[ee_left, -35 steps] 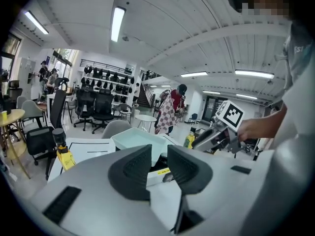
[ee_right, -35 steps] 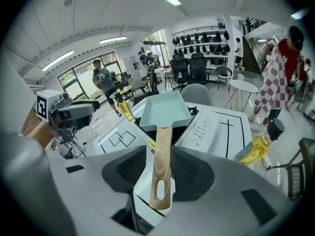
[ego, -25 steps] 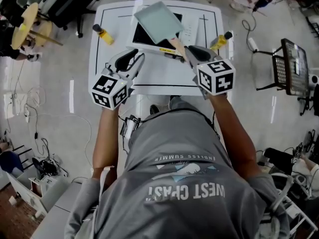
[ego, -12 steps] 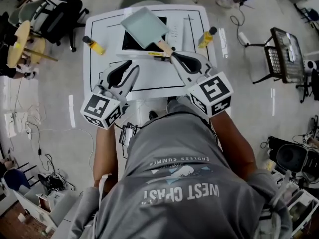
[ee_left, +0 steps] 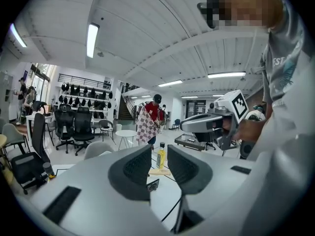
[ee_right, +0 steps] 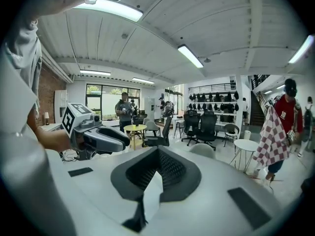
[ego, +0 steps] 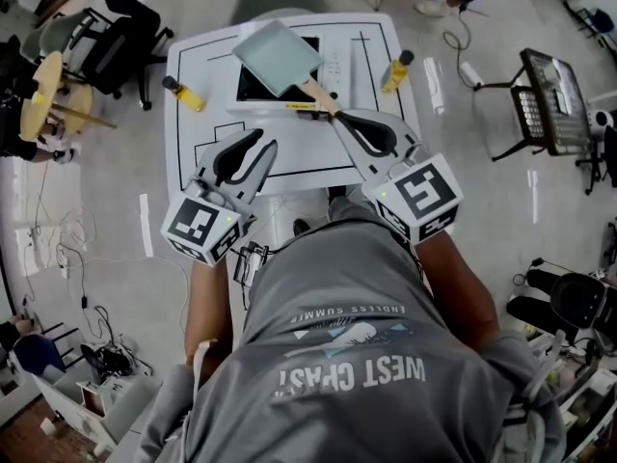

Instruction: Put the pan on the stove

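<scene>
Open workshop hall, white ribbed ceiling (ee_right: 147, 38), pale grey floor (ego: 106, 162).
Long tube lights (ee_right: 189, 55) are mounted overhead. A brick wall (ee_right: 47, 90) and large windows (ee_right: 101, 98) are seen at one end. Black office chairs (ee_right: 199, 127) are lined under a wall rack (ee_right: 211, 96) of dark items. A small round table (ee_right: 244, 144) is noted, a staircase (ee_left: 123, 111) beyond, and loose cables (ego: 72, 258) on the floor.

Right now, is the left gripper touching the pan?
Apart. The head view shows a stretch of bare table between the left gripper and the pan.
</scene>
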### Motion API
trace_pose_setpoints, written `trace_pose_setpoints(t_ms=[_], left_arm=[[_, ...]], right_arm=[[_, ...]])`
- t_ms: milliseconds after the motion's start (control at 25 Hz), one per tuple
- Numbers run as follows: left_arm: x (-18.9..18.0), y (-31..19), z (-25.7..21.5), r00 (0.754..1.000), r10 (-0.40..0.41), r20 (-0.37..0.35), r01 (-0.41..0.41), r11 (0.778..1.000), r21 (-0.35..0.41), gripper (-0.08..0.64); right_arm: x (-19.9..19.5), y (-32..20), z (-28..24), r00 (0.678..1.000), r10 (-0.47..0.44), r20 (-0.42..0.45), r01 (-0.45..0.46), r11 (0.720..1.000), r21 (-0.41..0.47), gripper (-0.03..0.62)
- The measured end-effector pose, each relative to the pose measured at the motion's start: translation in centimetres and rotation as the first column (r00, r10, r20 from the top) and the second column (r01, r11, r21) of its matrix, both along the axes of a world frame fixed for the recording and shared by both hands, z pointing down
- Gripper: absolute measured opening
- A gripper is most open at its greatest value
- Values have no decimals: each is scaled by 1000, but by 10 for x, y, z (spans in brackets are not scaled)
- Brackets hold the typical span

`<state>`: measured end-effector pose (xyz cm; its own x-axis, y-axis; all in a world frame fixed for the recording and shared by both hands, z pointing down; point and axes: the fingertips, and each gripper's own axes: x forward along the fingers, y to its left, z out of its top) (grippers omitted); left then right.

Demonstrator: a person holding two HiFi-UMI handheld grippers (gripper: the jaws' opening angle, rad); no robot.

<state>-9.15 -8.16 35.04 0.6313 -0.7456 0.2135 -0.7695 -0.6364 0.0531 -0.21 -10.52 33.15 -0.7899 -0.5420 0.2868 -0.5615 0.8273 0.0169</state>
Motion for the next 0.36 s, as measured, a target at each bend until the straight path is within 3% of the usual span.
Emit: trace_pose_setpoints(t_ms=[360], left_arm=[[4,16,2,1000,8,4,-8,1000,-10,94]], right_arm=[[7,12,3,1000,13,-1,-13,1000,-12,8]])
